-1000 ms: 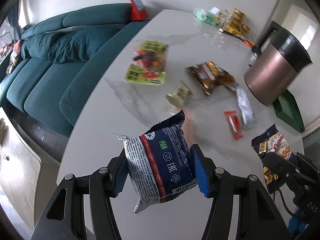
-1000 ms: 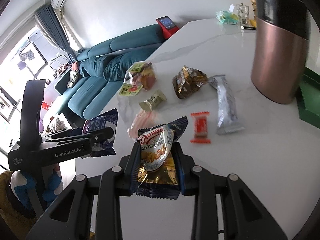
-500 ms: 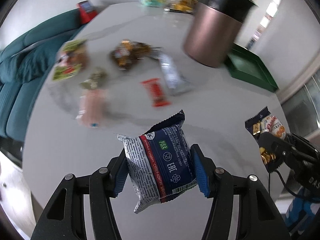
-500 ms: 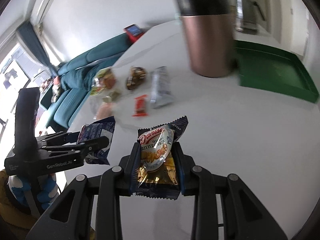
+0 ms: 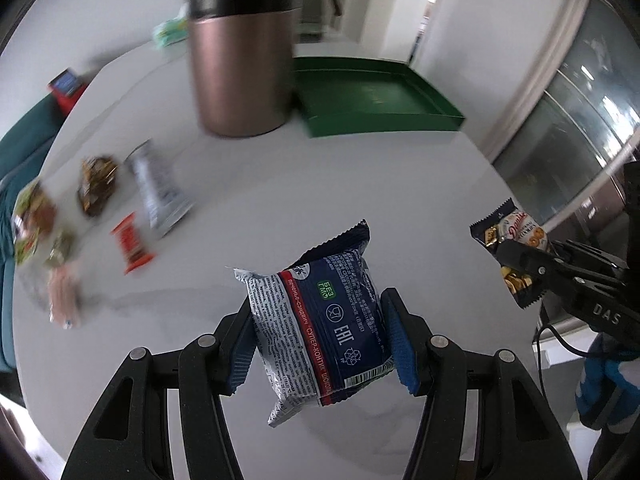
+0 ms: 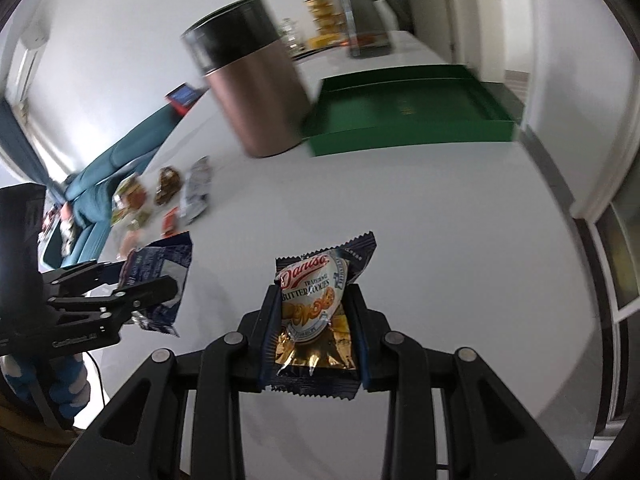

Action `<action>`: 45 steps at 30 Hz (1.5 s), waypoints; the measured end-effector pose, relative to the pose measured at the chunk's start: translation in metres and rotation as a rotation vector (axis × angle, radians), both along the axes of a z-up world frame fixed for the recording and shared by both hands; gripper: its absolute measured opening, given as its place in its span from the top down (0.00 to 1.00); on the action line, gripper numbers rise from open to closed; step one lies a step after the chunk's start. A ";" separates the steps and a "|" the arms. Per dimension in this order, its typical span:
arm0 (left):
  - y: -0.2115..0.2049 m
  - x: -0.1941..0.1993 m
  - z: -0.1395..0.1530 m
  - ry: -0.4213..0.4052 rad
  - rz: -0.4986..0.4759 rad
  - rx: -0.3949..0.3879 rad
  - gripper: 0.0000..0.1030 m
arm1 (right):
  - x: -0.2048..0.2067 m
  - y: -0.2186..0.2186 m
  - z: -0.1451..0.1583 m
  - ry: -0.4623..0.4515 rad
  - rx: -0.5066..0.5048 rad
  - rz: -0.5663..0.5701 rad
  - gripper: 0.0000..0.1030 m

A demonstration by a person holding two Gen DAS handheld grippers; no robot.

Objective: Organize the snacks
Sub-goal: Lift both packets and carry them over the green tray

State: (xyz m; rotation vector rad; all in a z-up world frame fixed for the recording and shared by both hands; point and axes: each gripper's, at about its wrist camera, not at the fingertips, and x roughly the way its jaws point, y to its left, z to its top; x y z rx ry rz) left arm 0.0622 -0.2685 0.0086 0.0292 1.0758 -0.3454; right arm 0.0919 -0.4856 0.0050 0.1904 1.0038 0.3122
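My left gripper (image 5: 320, 332) is shut on a blue and white cookie packet (image 5: 324, 328), held above the white table (image 5: 360, 184). My right gripper (image 6: 314, 320) is shut on a butter cookies packet (image 6: 316, 312) with a gold lower half. Each gripper shows in the other's view: the right gripper (image 5: 516, 256) with its packet at the right edge, the left gripper (image 6: 160, 280) with its packet at the left. A green tray (image 5: 372, 100) (image 6: 404, 108) lies flat at the table's far side, beside a copper bin (image 5: 240, 64) (image 6: 252, 84).
Several snacks lie at the table's left: a silver packet (image 5: 158, 192), a red bar (image 5: 132, 244), a brown bag (image 5: 96, 184), a pink packet (image 5: 62, 292). A teal sofa (image 6: 116, 160) stands beyond the table. Jars and a metal jug (image 6: 360, 16) stand at the back.
Both grippers have swung rightward with their packets, away from the snack pile. The copper bin and the green tray have come toward the middle of both views.
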 end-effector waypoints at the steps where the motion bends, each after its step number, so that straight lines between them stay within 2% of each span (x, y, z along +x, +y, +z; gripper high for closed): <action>1: -0.009 0.003 0.004 -0.005 -0.015 -0.002 0.49 | 0.001 -0.007 0.001 -0.005 -0.003 -0.011 1.00; 6: -0.042 0.021 0.021 -0.045 -0.053 0.005 0.49 | 0.013 -0.042 0.012 -0.050 -0.002 -0.059 1.00; 11: -0.065 0.044 0.050 -0.121 -0.066 0.008 0.49 | 0.036 -0.063 0.032 -0.114 -0.008 -0.071 1.00; 18: -0.093 0.084 0.087 -0.211 -0.050 0.002 0.49 | 0.085 -0.080 0.068 -0.223 -0.028 -0.059 1.00; 26: -0.112 0.145 0.101 -0.268 0.000 -0.004 0.49 | 0.144 -0.090 0.091 -0.303 -0.035 -0.051 1.00; 35: -0.126 0.199 0.092 -0.280 0.055 0.004 0.49 | 0.197 -0.106 0.093 -0.340 -0.037 -0.070 1.00; 45: -0.141 0.235 0.051 -0.209 0.065 0.036 0.49 | 0.242 -0.112 0.059 -0.292 -0.034 -0.081 1.00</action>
